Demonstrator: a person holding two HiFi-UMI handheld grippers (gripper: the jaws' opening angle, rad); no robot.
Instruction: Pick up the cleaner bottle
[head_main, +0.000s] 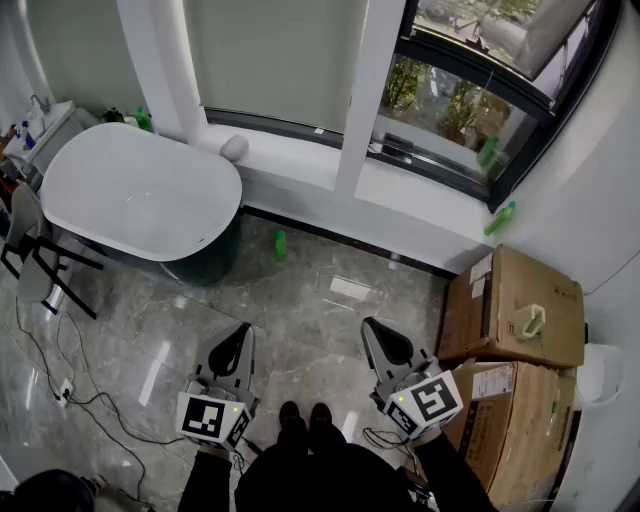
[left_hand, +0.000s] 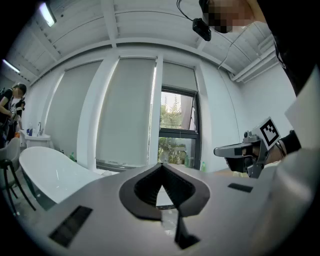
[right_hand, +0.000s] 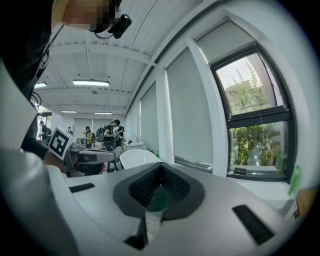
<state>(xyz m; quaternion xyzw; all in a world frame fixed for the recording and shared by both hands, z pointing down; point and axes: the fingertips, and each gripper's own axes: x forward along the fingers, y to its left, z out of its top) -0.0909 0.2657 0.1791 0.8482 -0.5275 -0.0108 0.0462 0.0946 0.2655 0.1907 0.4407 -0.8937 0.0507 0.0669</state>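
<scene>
Left tongs (head_main: 246, 328) – ribbed, closed | right tongs (head_main: 371, 323) – closed | green bottle (head_main: 280, 245), glossy floor (head_main: 300, 300)

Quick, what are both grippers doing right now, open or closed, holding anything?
Left gripper: closed, holding nothing.
Right gripper: closed, holding nothing.

The white oval table (head_main: 140, 190) sits off to the far left on the grey glossy stone floor (head_main: 150, 340), with a black-legged chair (head_main: 35, 250) at its left side. The small green plastic bottle (head_main: 281, 245) stands on the floor just right of the table, in front of the long white window ledge (head_main: 300, 160) running along the back. A second green bottle (head_main: 501, 219) is at that ledge's right end. Two brown cardboard boxes line the right wall, the far box (head_main: 510, 300) behind the near box (head_main: 520, 420). The left gripper (head_main: 243, 332) and right gripper (head_main: 372, 326) are side by side up front. The floor bottle is well ahead of them, roughly between the two.
</scene>
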